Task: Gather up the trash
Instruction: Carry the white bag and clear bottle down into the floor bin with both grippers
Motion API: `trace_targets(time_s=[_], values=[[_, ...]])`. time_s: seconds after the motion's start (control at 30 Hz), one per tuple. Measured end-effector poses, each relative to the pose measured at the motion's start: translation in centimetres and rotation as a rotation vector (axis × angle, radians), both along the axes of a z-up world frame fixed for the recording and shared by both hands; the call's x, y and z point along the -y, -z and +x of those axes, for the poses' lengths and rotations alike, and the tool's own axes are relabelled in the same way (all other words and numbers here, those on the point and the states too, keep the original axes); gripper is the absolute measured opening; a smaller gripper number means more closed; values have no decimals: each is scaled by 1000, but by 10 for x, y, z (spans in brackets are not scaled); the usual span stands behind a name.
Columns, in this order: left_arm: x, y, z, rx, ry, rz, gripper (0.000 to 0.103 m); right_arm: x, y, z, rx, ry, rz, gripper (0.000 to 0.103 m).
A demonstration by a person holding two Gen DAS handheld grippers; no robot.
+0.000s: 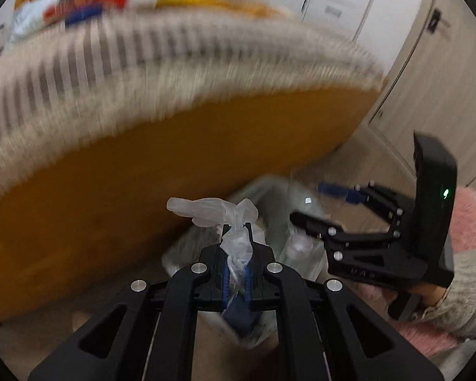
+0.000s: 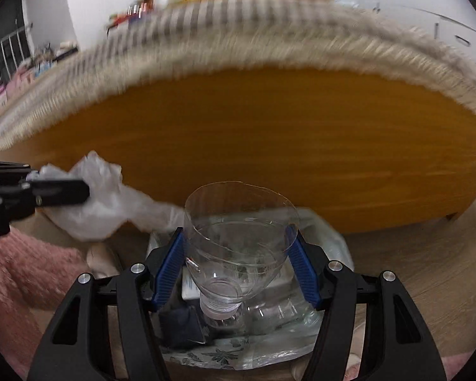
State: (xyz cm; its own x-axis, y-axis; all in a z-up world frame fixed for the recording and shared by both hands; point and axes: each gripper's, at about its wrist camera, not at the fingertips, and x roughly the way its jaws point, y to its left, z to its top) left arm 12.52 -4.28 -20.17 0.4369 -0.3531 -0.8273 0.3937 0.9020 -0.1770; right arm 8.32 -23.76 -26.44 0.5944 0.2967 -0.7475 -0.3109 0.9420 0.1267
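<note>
Room: orange wooden table with fringed cloth fills upper frame, bin bag low centre | My left gripper clamps a plastic glove | My right gripper squeezes a cut clear bottle top over the bag

Left claw pinched tight, right claw spread wide beside it, both angled downward

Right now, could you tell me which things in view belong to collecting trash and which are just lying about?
Job:
- clear plastic glove in left gripper
- cut-off bottle top in right gripper
- lined bin below

Lying about:
- wooden table
- fringed cloth
- colourful items on it
</note>
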Motion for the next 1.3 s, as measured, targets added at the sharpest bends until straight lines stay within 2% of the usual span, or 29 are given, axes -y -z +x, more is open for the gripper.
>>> trace_targets(time_s=[0.1,0.23,0.4,0.63,0.8,0.93,1.3], values=[[-3,35,11,-114,-21,30,4,-9,22,8,-76,-37,3,62],[-1,62,27,-203,-34,34,4,-18,41,14,-139,-71,6,62],[10,82,40,-215,-27,111,4,-26,72,26,-201,-81,-23,62],[11,113,53,-293,-31,166,4,-45,100,28,-249,-143,-55,62],[6,126,60,-348,-56,132,4,-50,112,24,-277,-159,-73,62],[3,131,63,-364,-57,130,4,-43,127,27,-325,-145,-75,62],[6,135,67,-384,-53,136,4,-51,148,24,-360,-191,-147,62]])
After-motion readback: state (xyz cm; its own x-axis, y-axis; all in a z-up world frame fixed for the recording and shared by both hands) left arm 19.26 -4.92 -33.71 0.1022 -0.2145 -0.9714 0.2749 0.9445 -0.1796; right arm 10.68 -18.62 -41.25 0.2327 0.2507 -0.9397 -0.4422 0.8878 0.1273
